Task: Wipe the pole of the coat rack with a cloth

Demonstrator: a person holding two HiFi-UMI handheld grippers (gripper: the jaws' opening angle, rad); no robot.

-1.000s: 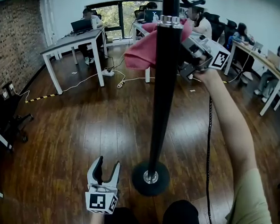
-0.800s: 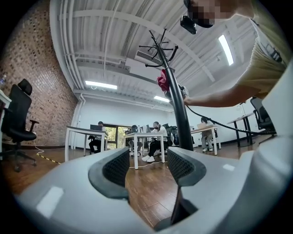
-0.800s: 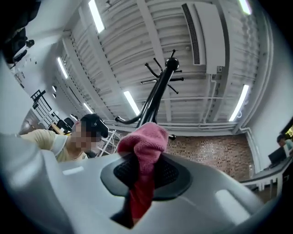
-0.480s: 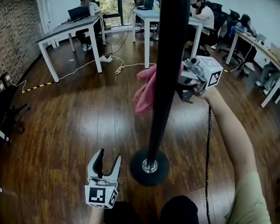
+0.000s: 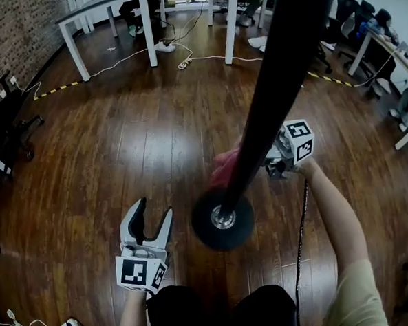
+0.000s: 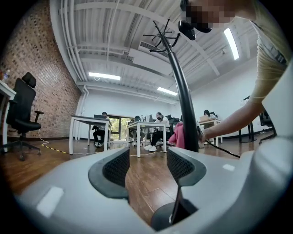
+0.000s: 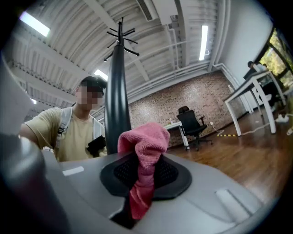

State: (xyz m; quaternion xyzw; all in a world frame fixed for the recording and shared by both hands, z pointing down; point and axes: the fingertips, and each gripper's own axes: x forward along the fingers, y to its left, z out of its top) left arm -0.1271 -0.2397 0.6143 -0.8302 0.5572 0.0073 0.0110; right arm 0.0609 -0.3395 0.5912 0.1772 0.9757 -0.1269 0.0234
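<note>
Pinching pink cloth [image 7: 144, 151] in clenched right gripper [image 5: 263, 167], low on black pole [image 5: 269, 100], just above round base [image 5: 223, 220]. Carrying left gripper [image 5: 154, 210] released, nothing between jaws, near base, apart from pole.

Risks, as judged: knocking right gripper into base at bottom of stroke; rocking rack with sideways push; losing cloth from thin bunched grip.

Cannot confirm cloth-to-pole contact: blocked by pole in head view. Hooks cut off there.

I'm counting two grippers, the left gripper [image 5: 155, 211] and the right gripper [image 7: 145, 173], one coat rack [image 5: 276, 85], one pink cloth [image 5: 225, 168].
</note>
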